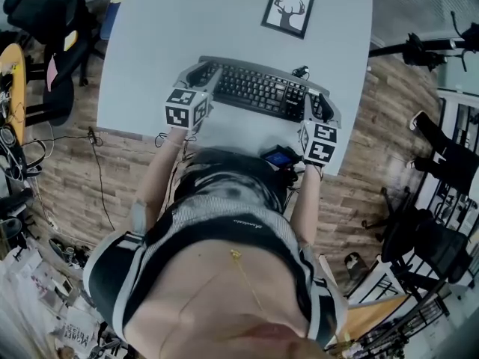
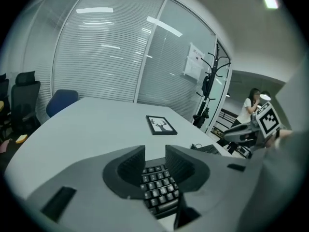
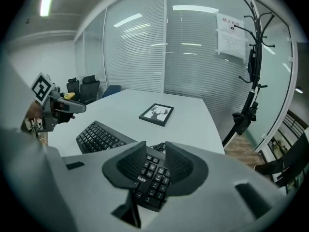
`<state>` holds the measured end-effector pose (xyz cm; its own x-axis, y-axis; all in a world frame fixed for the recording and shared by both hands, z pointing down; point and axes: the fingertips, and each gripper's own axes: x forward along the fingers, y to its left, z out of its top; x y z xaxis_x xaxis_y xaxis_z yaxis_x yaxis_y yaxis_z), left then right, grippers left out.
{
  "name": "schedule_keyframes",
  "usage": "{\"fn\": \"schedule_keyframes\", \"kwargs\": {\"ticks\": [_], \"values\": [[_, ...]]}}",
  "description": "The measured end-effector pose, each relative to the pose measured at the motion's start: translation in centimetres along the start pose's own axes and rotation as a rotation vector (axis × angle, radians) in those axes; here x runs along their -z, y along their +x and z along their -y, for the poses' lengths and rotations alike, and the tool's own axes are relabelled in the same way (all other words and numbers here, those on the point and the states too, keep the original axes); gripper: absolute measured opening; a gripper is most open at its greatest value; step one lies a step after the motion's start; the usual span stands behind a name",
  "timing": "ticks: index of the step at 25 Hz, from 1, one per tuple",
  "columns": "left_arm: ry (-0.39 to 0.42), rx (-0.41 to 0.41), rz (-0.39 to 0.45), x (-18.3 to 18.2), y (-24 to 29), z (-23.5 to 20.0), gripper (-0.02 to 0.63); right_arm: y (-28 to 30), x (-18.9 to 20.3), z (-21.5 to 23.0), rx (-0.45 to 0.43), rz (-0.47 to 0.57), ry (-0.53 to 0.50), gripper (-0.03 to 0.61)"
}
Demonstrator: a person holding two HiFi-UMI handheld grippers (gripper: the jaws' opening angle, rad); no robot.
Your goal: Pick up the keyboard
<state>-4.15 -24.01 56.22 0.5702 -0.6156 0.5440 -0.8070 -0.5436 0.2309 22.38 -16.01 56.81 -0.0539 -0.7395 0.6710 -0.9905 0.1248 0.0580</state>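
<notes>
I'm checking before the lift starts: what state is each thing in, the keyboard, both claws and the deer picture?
keyboard: lying flat on the table, not lifted.
left claw: open, jaws apart at the keyboard's left end, nothing gripped.
right claw: open, jaws apart at the keyboard's right end, nothing gripped.
deer picture: lying flat on the table, beyond the keyboard.
</notes>
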Motion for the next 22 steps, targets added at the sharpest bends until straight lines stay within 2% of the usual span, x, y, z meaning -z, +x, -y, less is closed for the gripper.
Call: {"fn": "schedule_keyframes", "kwargs": {"ticks": [8, 14, 18, 22], "values": [[-0.056, -0.034, -0.107, 3.4, 1.5, -5.0, 0.155, 2.6, 4.3, 4.4, -0.003, -0.070, 0.169, 0.176], [-0.108, -0.022, -0.188, 5.8, 2.7, -7.2, 0.190, 4.8, 7.6, 7.2, -0.021, -0.110, 0.293, 0.223], [-0.167, 0.034, -0.225, 7.8, 4.1, -7.8, 0.204, 6.2, 9.2, 8.0, -0.057, -0.118, 0.391, 0.252], [-0.241, 0.083, -0.219, 8.0, 5.1, -7.8, 0.218, 7.1, 9.3, 7.9, -0.134, -0.090, 0.506, 0.268]]}}
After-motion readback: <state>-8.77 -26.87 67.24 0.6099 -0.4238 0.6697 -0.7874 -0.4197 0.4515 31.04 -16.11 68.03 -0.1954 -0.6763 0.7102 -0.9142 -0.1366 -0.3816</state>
